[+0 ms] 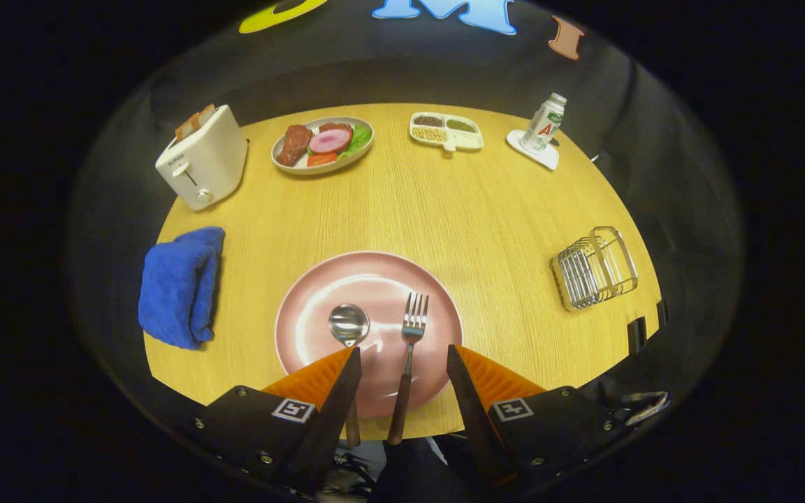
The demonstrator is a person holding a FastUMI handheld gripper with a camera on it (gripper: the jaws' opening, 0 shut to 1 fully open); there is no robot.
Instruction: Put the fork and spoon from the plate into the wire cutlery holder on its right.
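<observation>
Wide-open gripper (402, 360) holds nothing — plate (312, 307) carries spoon (349, 325) and fork (413, 323) — wire holder (595, 269) empty.

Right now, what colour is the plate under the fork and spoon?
Pink, plain and glossy, plate, clearest in the gripper view just ahead of the open gripper.

Warm overhead light, sharp centre, strong fisheye bend.

The round wooden bench (402, 209) is evenly and brightly lit from above; a pale glare streak crosses the glossy pink plate (318, 307) toward 9 o'clock, and the steel spoon's bowl (349, 324) glints. Shadows are short and soft. The bench rim bows toward 3 and 9 o'clock, where detail darkens and softens; the open jaws at 6 o'clock stay crisp.
</observation>
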